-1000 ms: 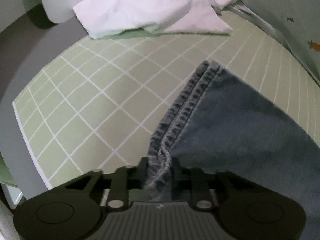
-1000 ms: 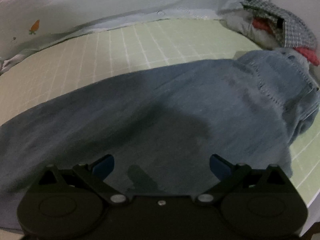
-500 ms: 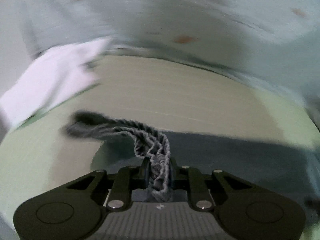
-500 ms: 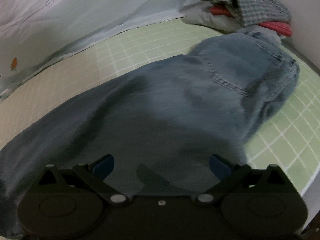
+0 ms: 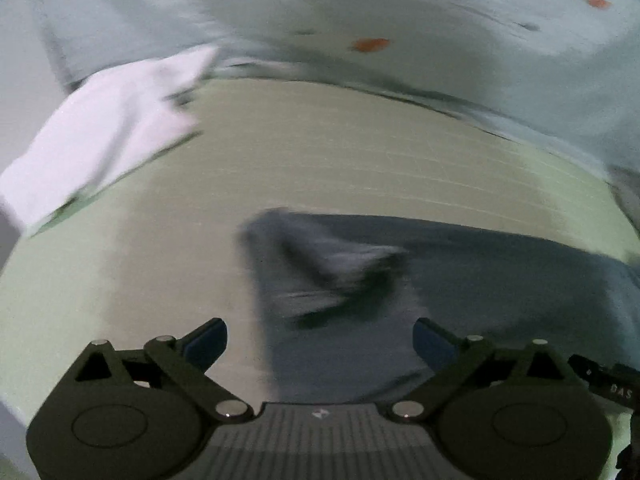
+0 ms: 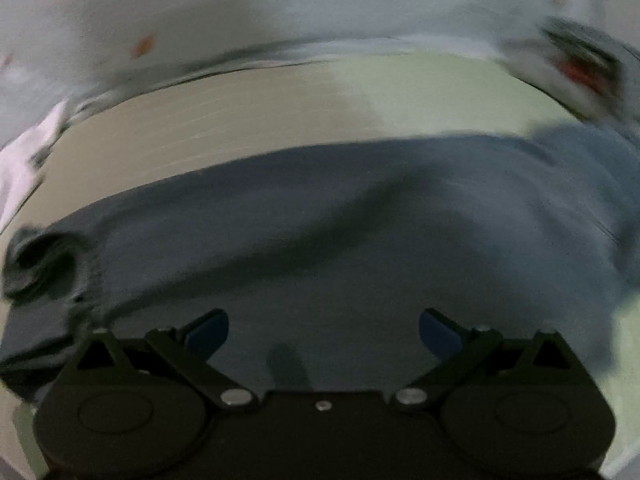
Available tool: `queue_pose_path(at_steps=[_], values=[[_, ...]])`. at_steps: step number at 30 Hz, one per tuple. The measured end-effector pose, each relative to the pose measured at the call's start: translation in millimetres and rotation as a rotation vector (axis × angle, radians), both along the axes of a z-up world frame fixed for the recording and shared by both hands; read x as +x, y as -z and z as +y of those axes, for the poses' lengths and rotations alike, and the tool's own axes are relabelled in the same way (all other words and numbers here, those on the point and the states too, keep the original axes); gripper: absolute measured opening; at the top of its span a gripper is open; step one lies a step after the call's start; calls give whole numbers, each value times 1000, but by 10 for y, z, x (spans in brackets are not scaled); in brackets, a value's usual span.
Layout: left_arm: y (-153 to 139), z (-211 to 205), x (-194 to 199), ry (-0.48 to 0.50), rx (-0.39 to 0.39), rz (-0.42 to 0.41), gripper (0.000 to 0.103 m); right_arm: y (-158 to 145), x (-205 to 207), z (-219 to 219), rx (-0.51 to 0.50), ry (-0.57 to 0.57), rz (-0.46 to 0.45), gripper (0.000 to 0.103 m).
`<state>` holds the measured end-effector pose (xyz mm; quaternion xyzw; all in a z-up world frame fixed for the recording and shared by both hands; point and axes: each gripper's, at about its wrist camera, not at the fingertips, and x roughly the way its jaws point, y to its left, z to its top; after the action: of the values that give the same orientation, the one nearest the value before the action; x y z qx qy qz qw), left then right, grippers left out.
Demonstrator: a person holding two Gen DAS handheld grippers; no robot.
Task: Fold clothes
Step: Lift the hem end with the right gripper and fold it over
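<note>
Item: jeans (image 5: 460, 276) lying on green bed sheet (image 5: 360, 152) | left gripper (image 5: 320, 340) jaws opening, nothing pinched | right gripper (image 6: 324, 332) spread above denim | risk: dropped hem, seemingly bunched in blur, may leave a crooked fold

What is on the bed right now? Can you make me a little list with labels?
surface: green checked sheet
main garment: blue jeans, lying stretched across the sheet
jeans hem: dropped and crumpled, picture blurred
left gripper: jaws opening, nothing clamped, jeans below it
right gripper: open, empty, above the jeans
other cloth: white cloth at the far left
behind: pale blanket with orange spots
far right: blurred pile with red in it
</note>
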<state>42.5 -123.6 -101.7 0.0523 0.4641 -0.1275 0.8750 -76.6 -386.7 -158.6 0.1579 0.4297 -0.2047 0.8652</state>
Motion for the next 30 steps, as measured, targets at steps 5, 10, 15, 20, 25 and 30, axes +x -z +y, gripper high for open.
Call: queue_pose_path(at_steps=[5, 10, 15, 20, 25, 30], values=[[-72, 705, 97, -139, 16, -2, 99, 30, 616, 616, 11, -206, -31, 103], [-91, 1191, 224, -181, 34, -20, 99, 129, 1185, 1139, -51, -357, -24, 103], [-75, 1432, 460, -156, 67, -29, 99, 182, 1501, 1301, -19, -389, -11, 103], [-12, 1607, 597, -111, 85, -22, 100, 73, 1473, 1385, -52, -288, -12, 103], [86, 1704, 779, -97, 59, 7, 100, 34, 1285, 1281, -83, -118, 20, 103], [143, 1674, 915, -56, 27, 25, 100, -25, 1138, 1197, -89, -41, 30, 103]])
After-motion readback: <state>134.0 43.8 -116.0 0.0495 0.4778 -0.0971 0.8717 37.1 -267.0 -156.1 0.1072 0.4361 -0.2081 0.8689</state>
